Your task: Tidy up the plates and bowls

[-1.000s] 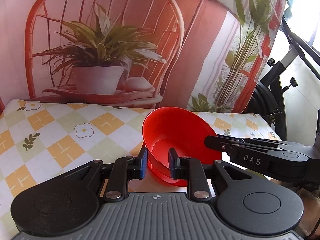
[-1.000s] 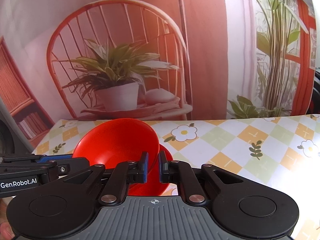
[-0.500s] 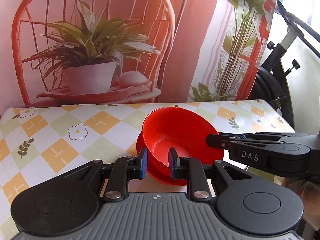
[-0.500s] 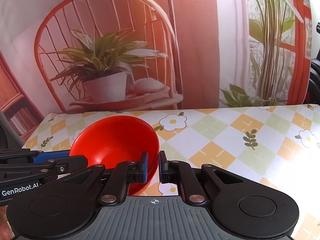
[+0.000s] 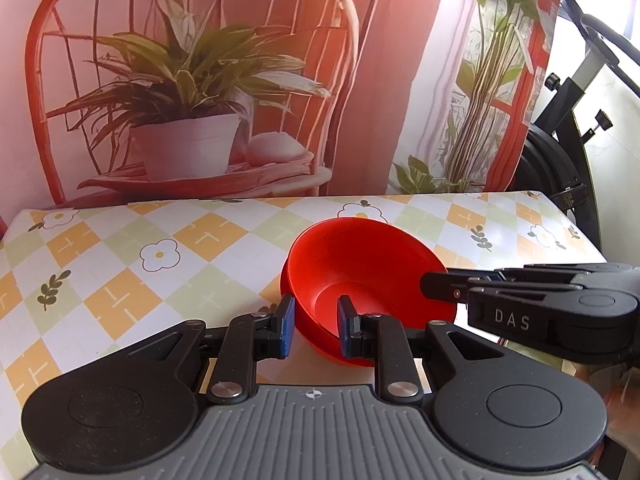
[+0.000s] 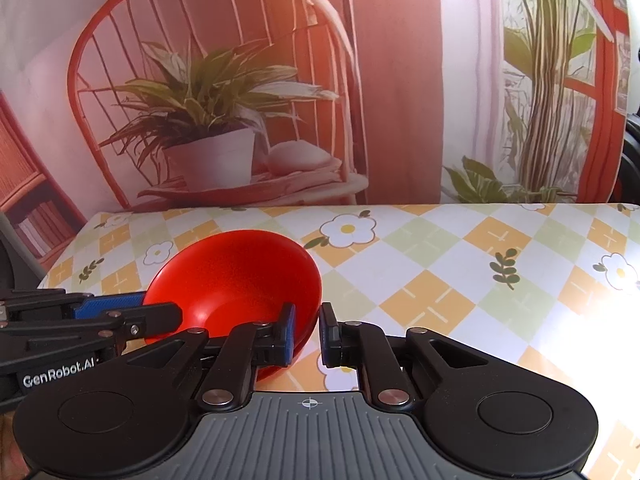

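The left gripper was seen with its jaws spread, straddling the near rim of the red bowl without clearly pinching it. The right gripper had its jaws parted too, set astride the bowl's right rim. The bowl sat on the checked tablecloth, seemingly nested on something red beneath. A level release and straight withdrawal were judged best, lest the rim be snagged.
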Demonstrator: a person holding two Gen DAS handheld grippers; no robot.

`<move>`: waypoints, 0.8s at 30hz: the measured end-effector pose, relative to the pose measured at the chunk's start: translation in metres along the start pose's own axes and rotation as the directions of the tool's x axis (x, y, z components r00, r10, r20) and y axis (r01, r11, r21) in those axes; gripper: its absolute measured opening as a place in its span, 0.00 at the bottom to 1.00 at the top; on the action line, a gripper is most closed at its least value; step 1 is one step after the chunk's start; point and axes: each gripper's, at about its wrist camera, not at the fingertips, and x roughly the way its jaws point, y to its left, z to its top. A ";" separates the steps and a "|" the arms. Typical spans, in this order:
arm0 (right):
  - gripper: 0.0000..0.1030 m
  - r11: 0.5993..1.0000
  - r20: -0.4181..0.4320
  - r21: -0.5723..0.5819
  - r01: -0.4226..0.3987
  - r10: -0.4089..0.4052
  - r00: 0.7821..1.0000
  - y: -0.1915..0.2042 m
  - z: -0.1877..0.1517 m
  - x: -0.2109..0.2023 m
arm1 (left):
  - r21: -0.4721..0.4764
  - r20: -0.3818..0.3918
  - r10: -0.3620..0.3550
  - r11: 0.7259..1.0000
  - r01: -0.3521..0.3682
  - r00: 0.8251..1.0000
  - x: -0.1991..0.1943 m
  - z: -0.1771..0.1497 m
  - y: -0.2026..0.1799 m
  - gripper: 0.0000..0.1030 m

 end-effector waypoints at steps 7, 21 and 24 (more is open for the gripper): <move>0.15 1.000 0.035 0.020 -0.004 0.003 0.999 -0.002 0.001 -0.020 | -0.021 0.005 0.020 1.000 -0.020 1.000 -0.011 0.005 0.003 0.23; 0.16 0.994 0.222 0.110 0.021 -0.045 0.974 -0.033 -0.016 -0.106 | 0.039 0.099 -0.045 0.998 0.041 0.994 -0.065 0.013 -0.050 0.23; 0.16 0.993 0.255 0.117 0.032 -0.061 0.965 -0.043 -0.024 -0.127 | 0.069 0.101 -0.082 0.995 0.075 0.991 -0.072 0.009 -0.069 0.23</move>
